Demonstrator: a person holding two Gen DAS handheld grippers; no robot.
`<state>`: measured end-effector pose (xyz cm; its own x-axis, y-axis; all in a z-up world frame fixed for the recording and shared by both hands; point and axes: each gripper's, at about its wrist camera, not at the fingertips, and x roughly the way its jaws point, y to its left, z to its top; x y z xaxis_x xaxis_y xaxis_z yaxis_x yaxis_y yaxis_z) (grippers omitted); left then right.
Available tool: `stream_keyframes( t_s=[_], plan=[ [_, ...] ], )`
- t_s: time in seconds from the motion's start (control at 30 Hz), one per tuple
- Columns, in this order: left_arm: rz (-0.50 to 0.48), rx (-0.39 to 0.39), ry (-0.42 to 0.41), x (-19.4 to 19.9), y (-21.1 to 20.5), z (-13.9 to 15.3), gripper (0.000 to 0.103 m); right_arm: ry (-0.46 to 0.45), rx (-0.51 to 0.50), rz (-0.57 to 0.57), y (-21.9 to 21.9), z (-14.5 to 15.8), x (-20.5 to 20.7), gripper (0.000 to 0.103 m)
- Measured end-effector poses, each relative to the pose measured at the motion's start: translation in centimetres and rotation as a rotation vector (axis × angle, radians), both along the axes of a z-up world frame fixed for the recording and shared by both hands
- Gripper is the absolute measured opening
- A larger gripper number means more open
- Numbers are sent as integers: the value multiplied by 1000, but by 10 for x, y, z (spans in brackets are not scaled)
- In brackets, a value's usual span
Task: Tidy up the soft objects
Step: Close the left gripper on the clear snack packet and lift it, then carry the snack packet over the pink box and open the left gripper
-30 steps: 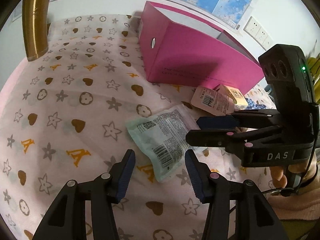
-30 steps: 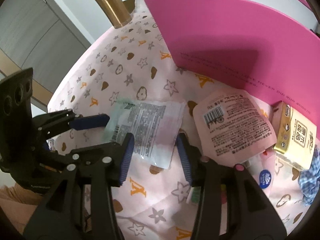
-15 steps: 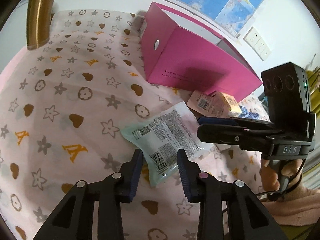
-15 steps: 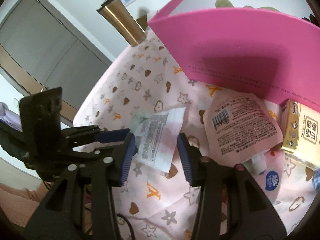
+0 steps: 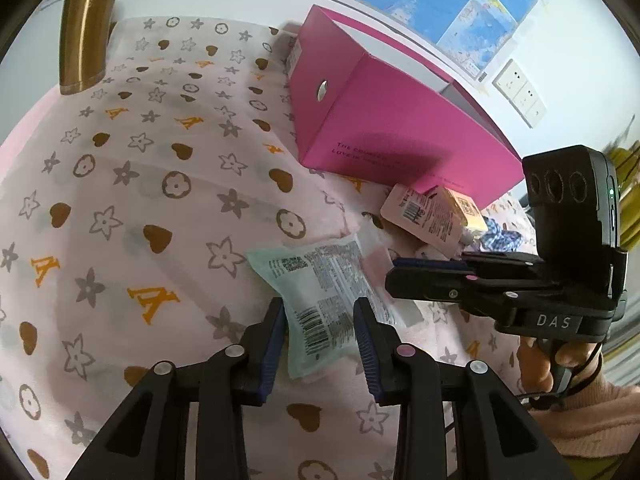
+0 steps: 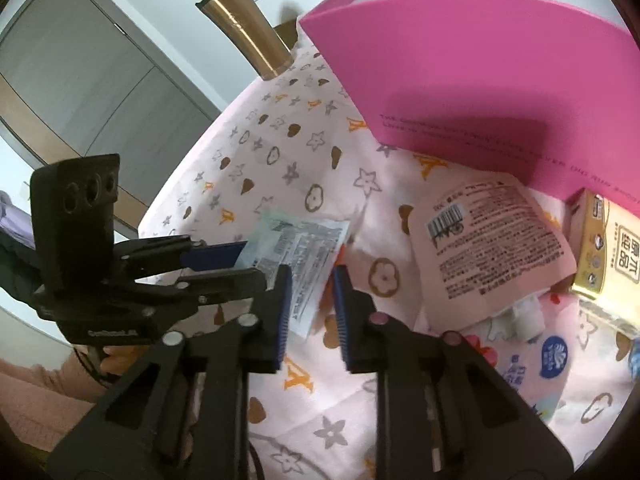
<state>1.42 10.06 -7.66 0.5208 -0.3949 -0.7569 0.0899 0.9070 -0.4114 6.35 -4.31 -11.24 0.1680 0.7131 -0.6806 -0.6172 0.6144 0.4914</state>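
A pale green printed packet lies on the pink patterned cloth. My left gripper is closing on its near end, and the blue pads press both edges so the packet bulges between them. My right gripper is closing on the packet's other corner, which sits between its pads. In the left wrist view the right gripper comes in from the right with its fingers close together over the packet's edge. In the right wrist view the left gripper comes in from the left.
A tall pink box stands behind the packet. Against its front lie a pink pouch with a barcode and a yellow tissue pack. A gold tumbler stands at the far left. A blue checked fabric lies further right.
Both pairs of jaws have narrowed from wide apart onto the packet's two ends. The packet now looks pinched and slightly bunched. Both hands stayed nearly in place.
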Motion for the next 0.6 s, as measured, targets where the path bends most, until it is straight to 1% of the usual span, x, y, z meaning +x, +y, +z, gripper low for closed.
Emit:
stream_keyframes(
  t_s=[0.1,0.23,0.33,0.43,0.6],
  plan=[
    [0,-15,-23,-1,-3,8,29,1,9,-5,-2,-1,0,13],
    [-7,-18,-91,-1,-8,32,29,-10,48,-16,-16,10,-1,13],
    [-30,-13,-148,5,-15,54,29,-43,83,-28,-27,27,-4,13],
    [-50,10,-194,14,-25,72,30,-82,107,-52,-40,46,-3,13],
    [-80,39,-245,39,-41,99,30,-144,138,-89,-59,76,4,13]
  ],
)
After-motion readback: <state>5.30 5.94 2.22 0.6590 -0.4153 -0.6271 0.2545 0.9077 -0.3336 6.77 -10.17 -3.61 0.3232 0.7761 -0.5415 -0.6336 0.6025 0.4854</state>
